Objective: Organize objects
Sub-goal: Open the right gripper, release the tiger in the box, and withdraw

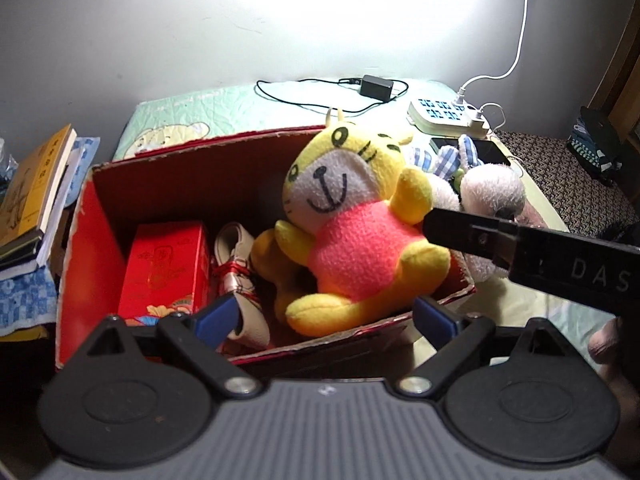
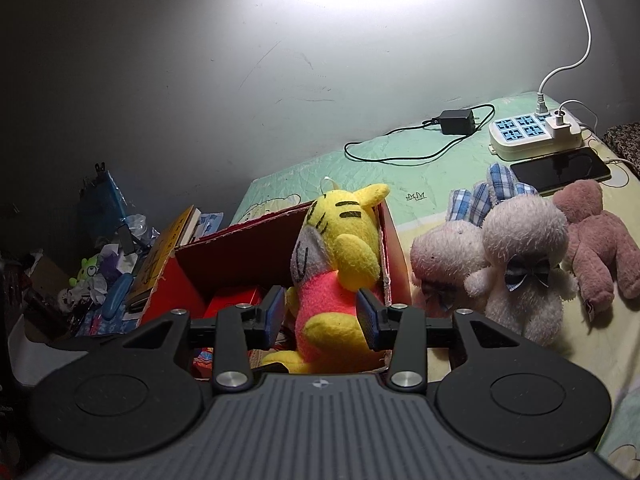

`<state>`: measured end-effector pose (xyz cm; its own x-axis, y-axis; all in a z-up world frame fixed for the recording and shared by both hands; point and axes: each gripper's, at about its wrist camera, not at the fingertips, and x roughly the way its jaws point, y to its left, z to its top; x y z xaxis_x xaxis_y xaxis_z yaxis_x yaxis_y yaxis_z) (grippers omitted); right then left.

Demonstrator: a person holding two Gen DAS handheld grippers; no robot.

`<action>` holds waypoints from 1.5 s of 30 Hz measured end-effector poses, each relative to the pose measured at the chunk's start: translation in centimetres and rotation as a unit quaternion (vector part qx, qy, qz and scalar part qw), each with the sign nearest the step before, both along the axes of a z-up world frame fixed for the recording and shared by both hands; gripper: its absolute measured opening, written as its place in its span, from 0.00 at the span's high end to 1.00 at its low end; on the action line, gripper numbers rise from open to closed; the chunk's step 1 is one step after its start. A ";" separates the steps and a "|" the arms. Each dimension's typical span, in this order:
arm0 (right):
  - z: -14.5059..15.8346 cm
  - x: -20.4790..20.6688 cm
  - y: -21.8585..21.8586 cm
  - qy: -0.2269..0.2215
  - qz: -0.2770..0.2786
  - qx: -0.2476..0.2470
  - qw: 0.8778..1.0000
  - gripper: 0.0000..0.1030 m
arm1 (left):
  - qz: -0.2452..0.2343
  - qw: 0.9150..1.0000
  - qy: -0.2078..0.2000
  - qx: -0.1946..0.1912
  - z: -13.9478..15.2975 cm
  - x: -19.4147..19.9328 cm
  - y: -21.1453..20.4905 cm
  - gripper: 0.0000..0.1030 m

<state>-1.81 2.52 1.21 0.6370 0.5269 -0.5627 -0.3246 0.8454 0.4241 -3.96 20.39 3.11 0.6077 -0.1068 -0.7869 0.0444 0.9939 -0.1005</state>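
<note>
Surface: bed w/ pale green printed sheet (image 2: 304,176), bear cartoon on it; bright light patch on grey wall (image 2: 200,60).
Box: red cardboard box (image 1: 100,208) on sheet, open top.
Task item: yellow tiger plush (image 1: 352,232) in pink shirt, inside box at its right end, head above rim.
Box contents: red gift carton (image 1: 164,268); beige rolled item w/ red string (image 1: 240,276) beside it.
Other plush: two pale pink plush animals (image 2: 492,264) and a mauve one (image 2: 592,240) on sheet right of box.
Electrics: white power strip (image 2: 532,132), black adapter (image 2: 456,122), phone (image 2: 560,168) near wall.
Left side: stacked books (image 1: 36,196); clutter beyond, too dark to ID.
Left gripper (image 1: 326,316): jaws wide, nothing between, over box near rim.
Right gripper (image 2: 320,314): pads either side of tiger torso; contact can't be confirmed.
Writing: "DAS" on right gripper body, cut off; book and carton print unreadable.
</note>
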 end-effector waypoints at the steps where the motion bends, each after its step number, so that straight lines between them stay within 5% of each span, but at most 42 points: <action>1: 0.1 -0.2 -0.1 -0.001 0.003 0.000 1.000 0.59 | 0.003 1.000 -0.002 0.003 0.2 -0.3 -0.1 0.09; 20: -0.2 -1.8 -2.6 0.005 0.050 0.008 0.999 0.55 | 0.034 0.999 0.010 0.021 0.2 -3.3 -3.4 0.07; 45: -3.8 0.1 -9.7 0.071 0.060 0.004 0.996 0.54 | -0.020 0.996 0.080 0.035 -4.1 -0.4 -13.2 0.07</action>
<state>-1.72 -7.14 -2.63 0.4834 0.5996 -0.6378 -0.3595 0.8003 0.4799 -4.32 7.21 -1.02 0.4698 -0.0697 -0.8800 0.0727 0.9966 -0.0401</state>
